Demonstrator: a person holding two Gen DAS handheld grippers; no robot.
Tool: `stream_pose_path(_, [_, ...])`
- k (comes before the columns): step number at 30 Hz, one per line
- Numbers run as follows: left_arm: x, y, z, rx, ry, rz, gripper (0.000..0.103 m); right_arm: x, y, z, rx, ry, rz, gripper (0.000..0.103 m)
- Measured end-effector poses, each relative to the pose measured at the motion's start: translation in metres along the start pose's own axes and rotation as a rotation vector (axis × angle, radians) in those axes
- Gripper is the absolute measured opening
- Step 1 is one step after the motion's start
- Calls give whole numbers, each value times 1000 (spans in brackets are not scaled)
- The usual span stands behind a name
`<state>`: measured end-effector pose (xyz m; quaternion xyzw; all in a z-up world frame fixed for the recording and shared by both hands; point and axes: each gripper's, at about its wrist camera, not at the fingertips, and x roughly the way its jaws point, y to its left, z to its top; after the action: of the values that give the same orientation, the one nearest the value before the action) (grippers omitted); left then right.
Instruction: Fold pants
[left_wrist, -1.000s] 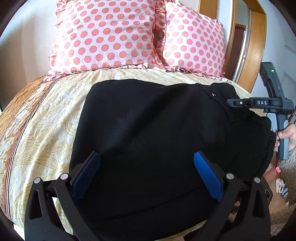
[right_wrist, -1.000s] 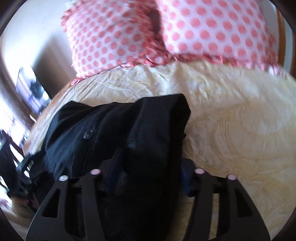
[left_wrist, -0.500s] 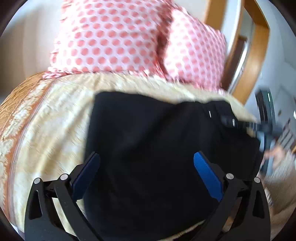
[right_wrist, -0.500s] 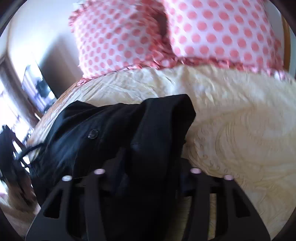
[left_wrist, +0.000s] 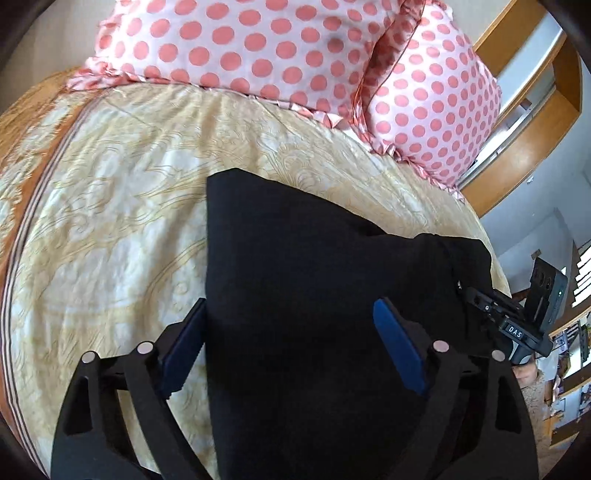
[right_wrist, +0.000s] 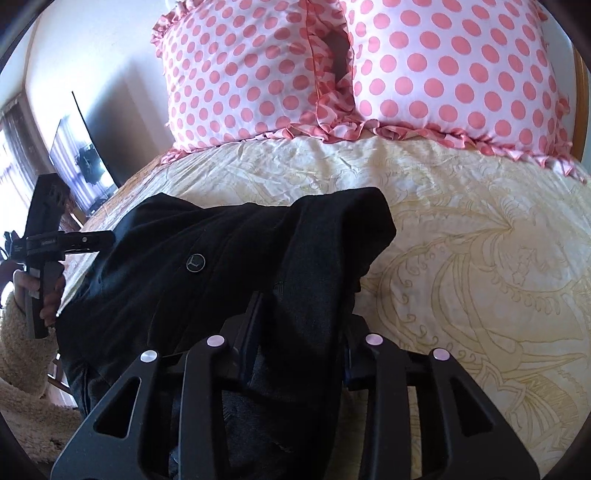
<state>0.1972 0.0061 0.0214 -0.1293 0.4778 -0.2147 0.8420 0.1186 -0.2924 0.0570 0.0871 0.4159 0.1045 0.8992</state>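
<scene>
Black pants (left_wrist: 314, 277) lie on the cream patterned bedspread (left_wrist: 110, 221). In the right wrist view the pants (right_wrist: 207, 258) show a round waist button (right_wrist: 194, 263). My left gripper (left_wrist: 291, 325) is open, its blue pads wide apart over the pants' left part. My right gripper (right_wrist: 303, 314) is shut on a thick fold of the waist end and holds it bunched up. The right gripper also shows in the left wrist view (left_wrist: 513, 328); the left gripper's side shows in the right wrist view (right_wrist: 66, 240).
Two pink polka-dot pillows (left_wrist: 258, 48) (right_wrist: 443, 70) stand at the head of the bed. A wooden frame (left_wrist: 532, 122) is at the right. A dark TV screen (right_wrist: 85, 155) stands left of the bed. The bedspread (right_wrist: 480, 240) spreads right of the pants.
The left gripper has swung left and closer to the bed, so the pants' left edge now sits between its pads. The right gripper keeps its hold on the waist end.
</scene>
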Motion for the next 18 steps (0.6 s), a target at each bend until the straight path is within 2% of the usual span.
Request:
stream_pose_path(3, [7, 2, 11, -16, 26, -2, 88, 3, -7, 1, 45, 14, 26, 43])
stream_pose_path(6, [12, 5, 20, -31, 37, 16, 80, 6, -11, 2, 71, 16, 49, 41])
stream_pose_path(7, [11, 6, 22, -37, 31, 23, 68, 5, -11, 1, 64, 11, 47, 39])
stream_pose_path(8, [10, 6, 21, -39, 24, 35, 50, 4, -8, 0, 47, 3, 43, 34])
stream_pose_path(9, [6, 3, 21, -19, 7, 45, 39, 3, -7, 0, 39, -1, 40, 29])
stream_pose_path(10, [3, 2, 20, -6, -1, 43, 16, 0, -5, 0, 27, -11, 36, 28])
stream_pose_path(13, [-7, -5, 20, 22, -30, 41, 8, -8, -2, 4, 20, -36, 40, 22])
stream_pose_path(18, [-21, -19, 33, 63, -71, 35, 7, -17, 10, 25, -22, -59, 35, 18])
